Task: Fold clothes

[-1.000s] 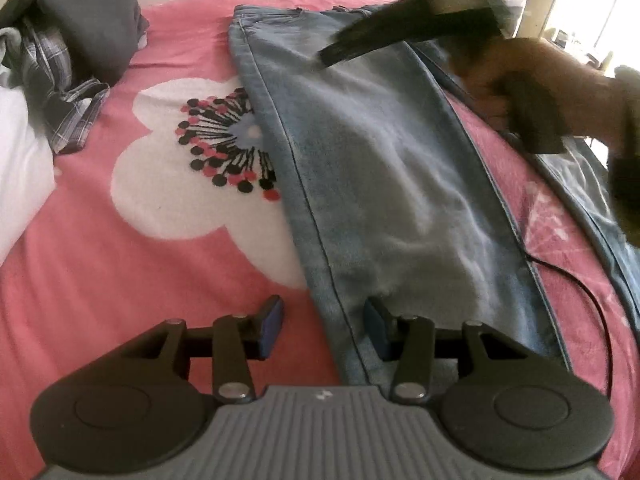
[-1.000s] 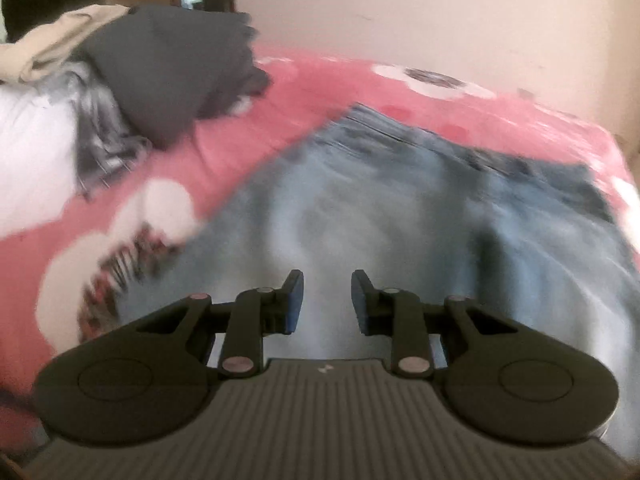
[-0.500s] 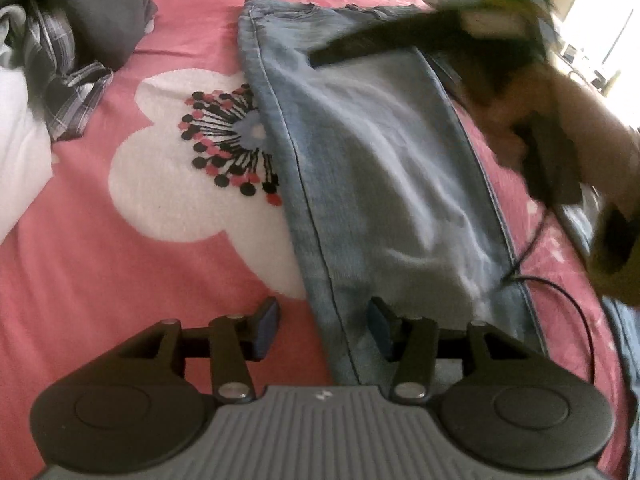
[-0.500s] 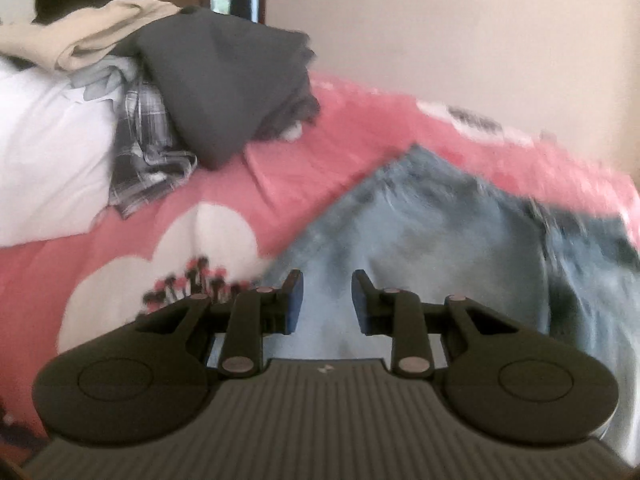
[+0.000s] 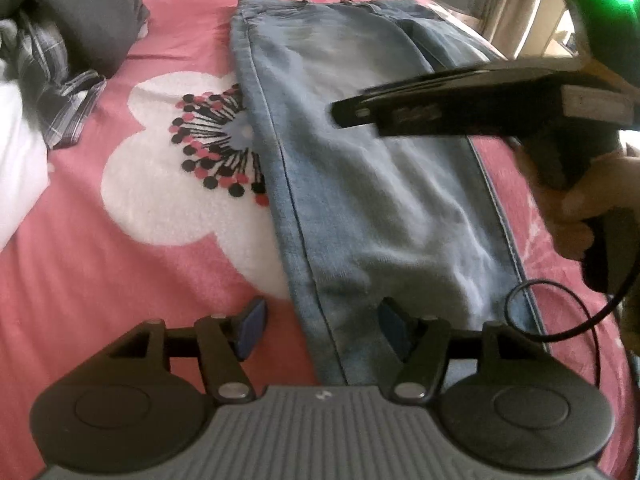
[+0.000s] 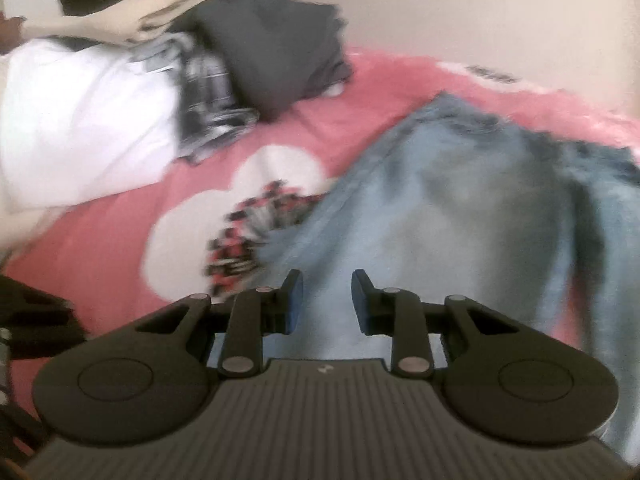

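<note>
I see the jeans (image 5: 372,184) lying flat on the pink bedspread (image 5: 100,272), folded lengthwise so one leg lies on the other, waistband at the far end near the wall. My left gripper (image 5: 322,326) is low over the near end of the leg; its jaws are opening, and the left seam of the denim lies between them, but the pads do not press it. My right gripper (image 6: 326,300) hovers above the middle of the jeans, its jaws narrow with nothing between them. In the left view the right hand (image 5: 588,208) holds its handle. A pile of clothes (image 6: 224,64) sits at the far left of the bed.
</note>
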Demonstrator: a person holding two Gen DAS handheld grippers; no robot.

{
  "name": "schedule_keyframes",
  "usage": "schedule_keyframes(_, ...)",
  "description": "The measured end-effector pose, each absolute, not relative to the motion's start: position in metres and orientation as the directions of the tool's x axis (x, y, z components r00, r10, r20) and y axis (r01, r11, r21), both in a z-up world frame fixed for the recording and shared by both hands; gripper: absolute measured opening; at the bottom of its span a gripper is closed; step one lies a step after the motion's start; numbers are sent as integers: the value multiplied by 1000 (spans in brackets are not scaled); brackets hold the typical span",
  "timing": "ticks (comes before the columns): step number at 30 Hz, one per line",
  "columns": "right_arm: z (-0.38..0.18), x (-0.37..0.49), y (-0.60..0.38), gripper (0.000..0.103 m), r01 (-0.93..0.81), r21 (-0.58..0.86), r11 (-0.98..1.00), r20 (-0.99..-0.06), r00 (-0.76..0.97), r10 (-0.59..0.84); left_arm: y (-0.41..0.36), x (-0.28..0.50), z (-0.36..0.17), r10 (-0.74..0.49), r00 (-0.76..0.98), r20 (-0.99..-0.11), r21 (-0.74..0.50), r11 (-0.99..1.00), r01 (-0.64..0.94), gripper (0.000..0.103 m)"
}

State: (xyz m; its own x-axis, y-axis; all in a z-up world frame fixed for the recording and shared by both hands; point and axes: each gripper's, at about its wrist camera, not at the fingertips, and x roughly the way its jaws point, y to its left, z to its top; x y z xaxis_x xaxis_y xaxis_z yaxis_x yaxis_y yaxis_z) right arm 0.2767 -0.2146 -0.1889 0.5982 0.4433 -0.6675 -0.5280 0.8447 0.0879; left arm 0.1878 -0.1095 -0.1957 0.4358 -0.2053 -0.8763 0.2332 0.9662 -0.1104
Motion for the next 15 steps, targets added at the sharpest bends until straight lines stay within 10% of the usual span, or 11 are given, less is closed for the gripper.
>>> schedule_keyframes(15,-191,268,-256,26,-392,291,873,-714,519,471,-117,191,-196,-203,421,-884,-117,968,220,80)
